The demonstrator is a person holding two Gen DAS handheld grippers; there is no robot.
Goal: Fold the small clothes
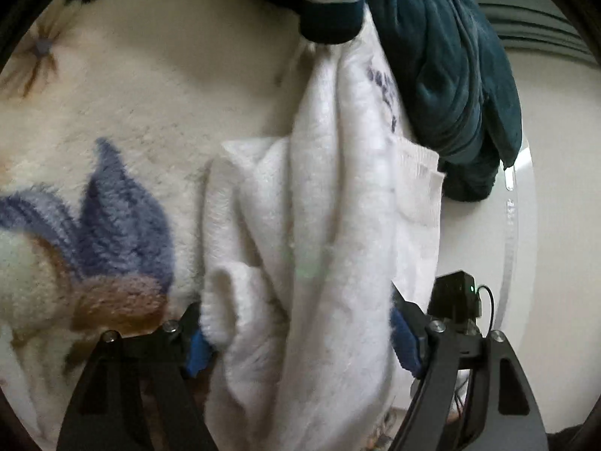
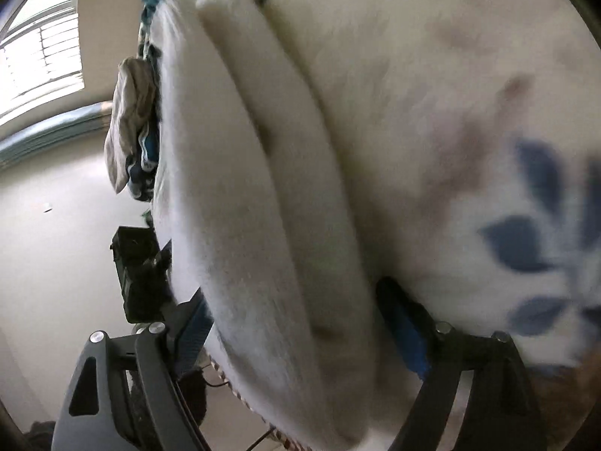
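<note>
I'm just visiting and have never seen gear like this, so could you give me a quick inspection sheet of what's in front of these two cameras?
Surface: fluffy cream blanket with blue and brown flower print.
Job's things: white fleecy garment, bunched in long folds, running between both sets of fingers.
Clutter: dark teal garment beside it; patterned navy-and-white sock at its far end; grey cloth hanging at the edge.
Grippers: left gripper and right gripper each have the white garment between their blue-padded fingers; whether the jaws pinch it cannot be told.
Cables: thin black lead on a small black box.
Surroundings: pale floor, window with blinds.
</note>
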